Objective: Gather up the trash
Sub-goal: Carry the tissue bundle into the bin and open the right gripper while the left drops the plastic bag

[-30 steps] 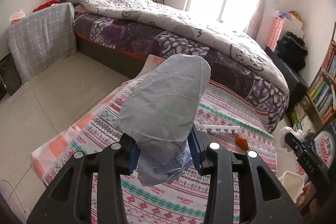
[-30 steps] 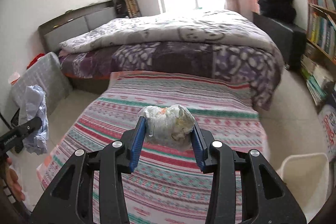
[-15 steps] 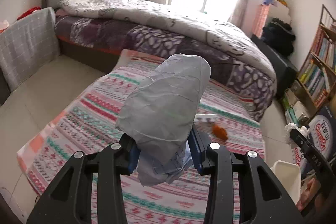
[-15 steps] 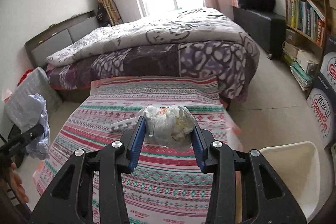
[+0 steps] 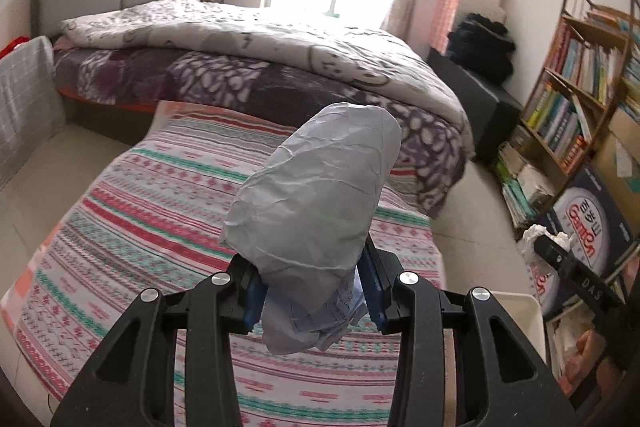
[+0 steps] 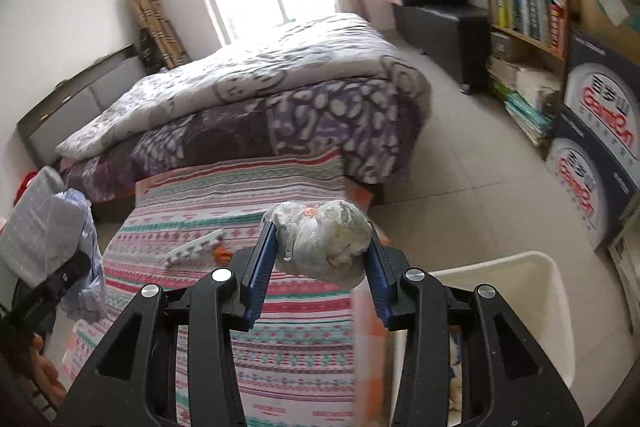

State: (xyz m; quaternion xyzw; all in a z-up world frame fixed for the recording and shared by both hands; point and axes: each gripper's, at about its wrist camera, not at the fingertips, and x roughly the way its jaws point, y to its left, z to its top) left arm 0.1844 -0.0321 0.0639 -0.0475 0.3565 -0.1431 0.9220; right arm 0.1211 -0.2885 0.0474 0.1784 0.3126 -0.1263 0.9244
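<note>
My left gripper (image 5: 312,295) is shut on a big crumpled grey-blue paper wad (image 5: 316,203) that rises well above its blue pads. My right gripper (image 6: 320,267) is shut on a white crumpled tissue ball (image 6: 324,239) with a small orange stain. Both hang above a striped patterned mat (image 5: 160,227). A white bin (image 6: 512,307) stands on the floor at the lower right of the right wrist view; its rim (image 5: 516,307) shows in the left wrist view. The left gripper with its paper (image 6: 76,227) appears at the left edge of the right wrist view.
A white toothed foam strip (image 6: 196,247) and a small orange thing (image 6: 220,253) lie on the mat. A bed with a grey quilt (image 5: 280,43) stands behind. A bookshelf (image 5: 580,87) and printed cartons (image 6: 600,131) line the right wall, with tiled floor (image 6: 460,167) between.
Both grippers have swung to the right with their loads still held. The white bin has come closer into view, and the bookshelf and cartons now show at the right.
</note>
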